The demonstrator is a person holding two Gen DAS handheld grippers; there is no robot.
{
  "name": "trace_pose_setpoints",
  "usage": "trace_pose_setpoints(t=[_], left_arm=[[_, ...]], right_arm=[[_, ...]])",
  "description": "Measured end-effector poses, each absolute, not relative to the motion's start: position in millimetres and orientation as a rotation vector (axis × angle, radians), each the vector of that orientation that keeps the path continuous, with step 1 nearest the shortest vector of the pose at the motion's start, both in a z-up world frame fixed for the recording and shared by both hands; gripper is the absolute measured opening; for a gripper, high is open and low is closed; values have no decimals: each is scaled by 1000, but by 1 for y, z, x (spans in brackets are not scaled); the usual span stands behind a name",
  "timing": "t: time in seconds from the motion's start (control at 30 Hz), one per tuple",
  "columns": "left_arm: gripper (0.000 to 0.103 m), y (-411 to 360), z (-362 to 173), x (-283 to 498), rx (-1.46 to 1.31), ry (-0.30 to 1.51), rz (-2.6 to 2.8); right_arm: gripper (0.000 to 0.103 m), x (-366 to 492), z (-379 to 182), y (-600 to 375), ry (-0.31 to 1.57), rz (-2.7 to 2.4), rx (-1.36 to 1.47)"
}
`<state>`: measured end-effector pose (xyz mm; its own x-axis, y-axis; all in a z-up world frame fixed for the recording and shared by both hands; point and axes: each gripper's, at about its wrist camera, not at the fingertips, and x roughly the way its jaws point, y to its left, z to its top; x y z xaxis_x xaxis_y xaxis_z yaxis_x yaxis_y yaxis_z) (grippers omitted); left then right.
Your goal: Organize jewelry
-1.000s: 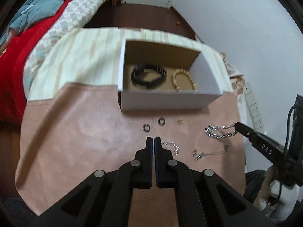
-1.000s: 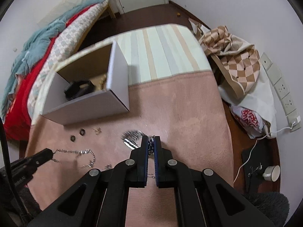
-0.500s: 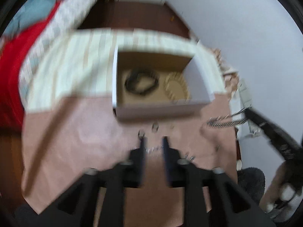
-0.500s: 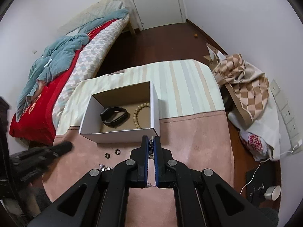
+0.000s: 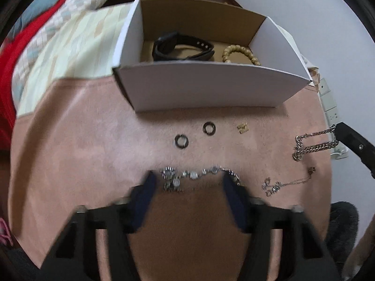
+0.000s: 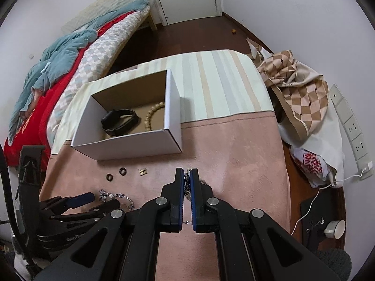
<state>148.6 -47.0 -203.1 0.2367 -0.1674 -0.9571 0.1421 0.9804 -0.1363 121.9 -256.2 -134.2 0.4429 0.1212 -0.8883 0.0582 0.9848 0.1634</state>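
Pink mat [image 5: 70, 140], left jaws apart straddling crystal bracelet [image 5: 194, 175], right jaws clamped on silver chain [image 5: 314, 145]

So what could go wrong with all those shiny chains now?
The left tool is open around the sparkly silver bracelet, its jaws just closing in; they might pinch only one end, so the rest trails. The chunky silver chain hangs loose from the shut right tool and could catch the rim of the white cardboard box or slip out.
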Motion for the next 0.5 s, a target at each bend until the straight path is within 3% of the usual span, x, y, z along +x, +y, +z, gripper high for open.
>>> trace_pose_setpoints(t=[0.03,0.27,0.5], left_arm=[[5,-48,-203,148,-40,1309,-241],[4,-42,-197,140,-116,1286,-272],[4,-18,-138,134,-191,1173,-323]], right_arm=[[5,122,-135,-257,1113,36,177],[5,121,-132,-259,1098,32,188],[5,119,-103,-264,1040,50,217]])
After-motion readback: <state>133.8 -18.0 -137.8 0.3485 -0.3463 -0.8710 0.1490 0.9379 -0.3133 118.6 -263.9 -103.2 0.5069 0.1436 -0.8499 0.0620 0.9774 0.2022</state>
